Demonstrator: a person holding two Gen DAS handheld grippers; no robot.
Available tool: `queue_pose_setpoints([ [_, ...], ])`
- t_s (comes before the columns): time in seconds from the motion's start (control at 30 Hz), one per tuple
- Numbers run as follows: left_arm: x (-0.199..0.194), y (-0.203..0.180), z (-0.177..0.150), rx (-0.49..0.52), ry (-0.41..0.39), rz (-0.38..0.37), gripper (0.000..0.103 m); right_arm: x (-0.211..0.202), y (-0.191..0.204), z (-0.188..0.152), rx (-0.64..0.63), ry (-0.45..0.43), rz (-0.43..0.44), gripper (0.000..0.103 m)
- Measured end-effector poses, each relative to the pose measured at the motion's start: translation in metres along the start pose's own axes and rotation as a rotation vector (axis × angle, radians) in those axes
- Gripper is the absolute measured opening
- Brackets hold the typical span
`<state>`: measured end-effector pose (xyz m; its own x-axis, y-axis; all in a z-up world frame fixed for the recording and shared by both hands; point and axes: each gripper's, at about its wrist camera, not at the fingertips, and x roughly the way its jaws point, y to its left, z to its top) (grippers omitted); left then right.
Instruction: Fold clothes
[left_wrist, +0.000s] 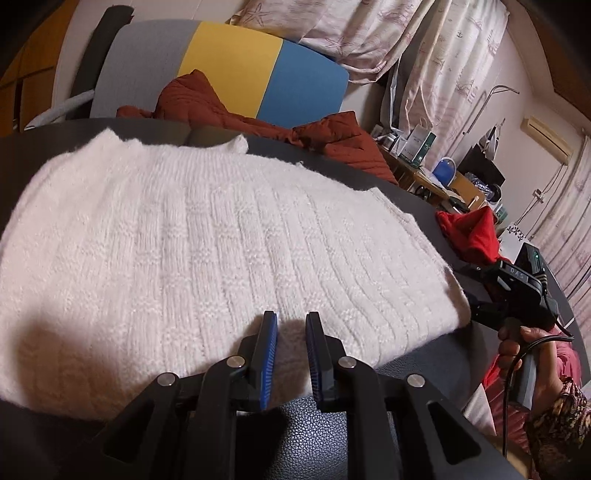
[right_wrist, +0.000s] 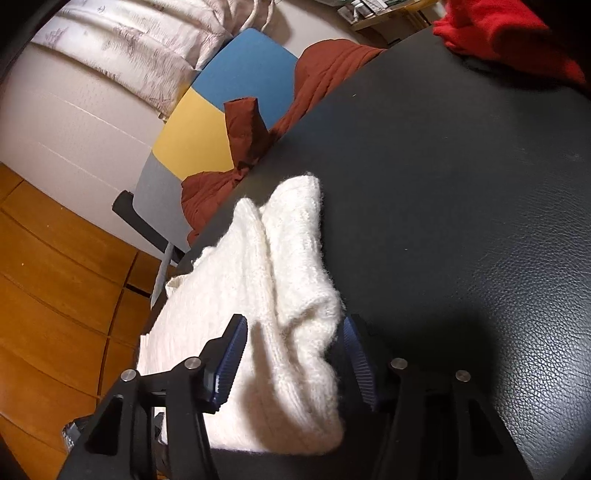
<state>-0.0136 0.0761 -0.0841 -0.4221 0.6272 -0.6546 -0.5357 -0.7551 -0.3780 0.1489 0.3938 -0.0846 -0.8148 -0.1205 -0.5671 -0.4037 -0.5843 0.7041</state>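
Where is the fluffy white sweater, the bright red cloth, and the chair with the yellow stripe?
white sweater (left_wrist: 192, 236): left wrist view, middle of its ribbed knit.
red cloth (left_wrist: 471, 236): left wrist view, centre of the crumpled heap at the table's edge.
chair (left_wrist: 231, 70): left wrist view, yellow panel of its backrest.

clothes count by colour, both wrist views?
White: 1, the knit sweater on the black table
Bright red: 1, the garment at the table's far edge
Rust-brown: 1, the quilted garment on the chair
Total: 3
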Motion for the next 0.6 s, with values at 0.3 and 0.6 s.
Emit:
queue_pose_setpoints([
  [0.3,0.001,0.002,-0.003,0.01,-0.003,-0.02,0.015,0.019,0.016,0.001,-0.042,0.029,-0.006,0.063],
  [0.6,0.001,0.004,-0.005,0.003,-0.009,-0.034,0.015,0.032,0.018,0.008,0.02,0.025,0.022,0.063],
])
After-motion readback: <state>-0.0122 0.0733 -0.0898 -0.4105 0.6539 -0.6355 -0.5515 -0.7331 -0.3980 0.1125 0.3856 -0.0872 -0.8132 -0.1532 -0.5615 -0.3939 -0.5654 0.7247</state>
